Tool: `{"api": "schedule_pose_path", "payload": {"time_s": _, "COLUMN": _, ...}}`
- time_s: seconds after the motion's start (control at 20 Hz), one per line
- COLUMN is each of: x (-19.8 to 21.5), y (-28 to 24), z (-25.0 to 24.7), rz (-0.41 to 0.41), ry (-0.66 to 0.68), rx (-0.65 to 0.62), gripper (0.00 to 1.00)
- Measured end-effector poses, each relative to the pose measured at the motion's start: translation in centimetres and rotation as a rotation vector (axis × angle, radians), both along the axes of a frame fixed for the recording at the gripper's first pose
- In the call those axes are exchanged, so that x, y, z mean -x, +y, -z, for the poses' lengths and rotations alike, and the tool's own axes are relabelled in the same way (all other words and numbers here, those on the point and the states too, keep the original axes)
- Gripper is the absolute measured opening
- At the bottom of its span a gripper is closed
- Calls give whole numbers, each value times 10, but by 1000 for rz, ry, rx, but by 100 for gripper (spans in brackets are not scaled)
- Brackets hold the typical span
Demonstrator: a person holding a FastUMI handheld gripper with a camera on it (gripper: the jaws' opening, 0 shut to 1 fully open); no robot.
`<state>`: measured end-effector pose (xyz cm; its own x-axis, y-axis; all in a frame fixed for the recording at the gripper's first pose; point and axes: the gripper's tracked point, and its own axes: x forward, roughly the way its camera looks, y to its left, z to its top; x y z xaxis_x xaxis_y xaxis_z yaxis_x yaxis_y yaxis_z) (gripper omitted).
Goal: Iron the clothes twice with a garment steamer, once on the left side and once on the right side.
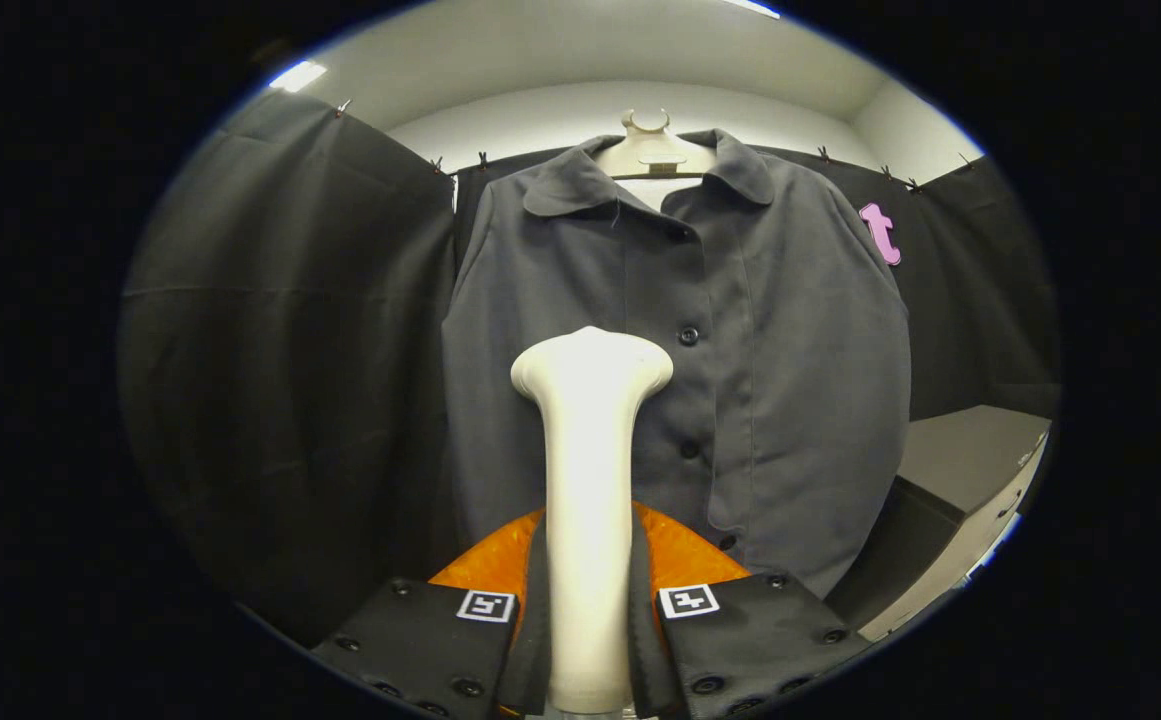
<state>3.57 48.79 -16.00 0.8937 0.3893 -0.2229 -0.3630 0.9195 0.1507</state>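
A dark grey buttoned shirt (770, 330) hangs on a pale hanger (652, 150) against the booth's black wall. My gripper (588, 600) is shut on the handle of a cream garment steamer (590, 450), which stands upright between the fingers. Its flared head reaches the shirt's left half, just left of the button row, at about mid-chest height. I cannot tell whether the head touches the cloth. The steamer hides the part of the shirt behind it.
Black cloth (290, 350) hangs close on the left of the shirt. A grey table (970, 460) with a pale front edge stands low at the right, beside the shirt's hem.
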Motion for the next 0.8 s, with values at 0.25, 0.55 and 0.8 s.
{"api": "schedule_pose_path", "payload": {"time_s": 0.25, "x": 13, "y": -6, "z": 28, "rz": 7, "ry": 30, "rx": 23, "gripper": 39}}
{"api": "schedule_pose_path", "payload": {"time_s": 0.55, "x": 35, "y": -3, "z": 65, "rz": -22, "ry": 78, "rx": 63, "gripper": 39}}
{"api": "schedule_pose_path", "payload": {"time_s": 0.8, "x": 54, "y": -1, "z": 101, "rz": -48, "ry": 141, "rx": 95, "gripper": 39}}
